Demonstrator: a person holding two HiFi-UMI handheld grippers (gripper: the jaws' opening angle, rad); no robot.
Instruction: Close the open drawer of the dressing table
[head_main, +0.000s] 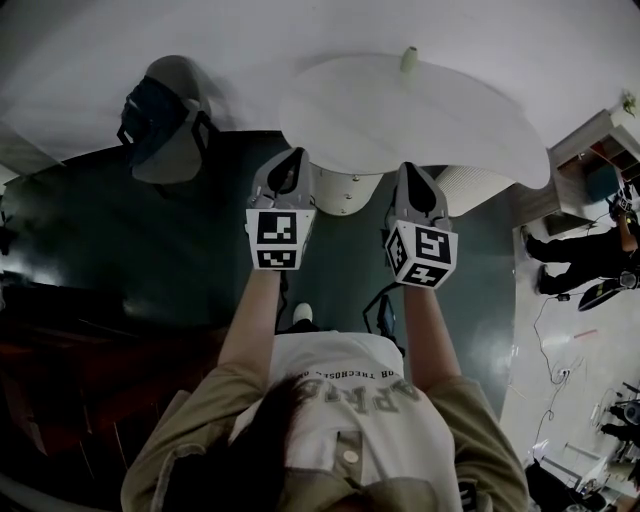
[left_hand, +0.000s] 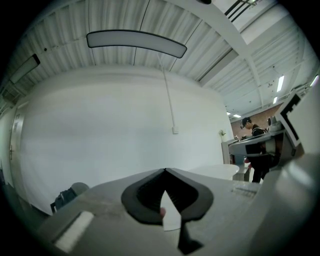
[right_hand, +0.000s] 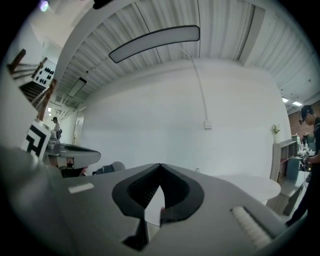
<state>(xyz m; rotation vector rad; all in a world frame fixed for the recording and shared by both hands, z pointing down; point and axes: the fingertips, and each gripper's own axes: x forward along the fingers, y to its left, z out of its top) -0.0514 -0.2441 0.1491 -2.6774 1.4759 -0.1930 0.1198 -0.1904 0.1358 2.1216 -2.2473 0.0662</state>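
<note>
No dressing table or drawer shows in any view. In the head view I hold both grippers out level in front of me, side by side, toward a white wall. The left gripper (head_main: 293, 153) is shut, its jaws meeting at the tip (left_hand: 164, 170) with nothing between them. Just as shut and empty is the right gripper (head_main: 412, 168), jaws touching at the tip (right_hand: 160, 164). Both point over the near edge of a round white table (head_main: 430, 115).
The white table (left_hand: 216, 171) stands on a pale pedestal (head_main: 345, 192) and carries a small pot (head_main: 408, 58) at its far edge. A grey chair with a dark bag (head_main: 165, 118) stands at left. Dark wooden furniture (head_main: 80, 370) lies lower left. A person (head_main: 590, 255) and shelves (head_main: 590, 150) are at right.
</note>
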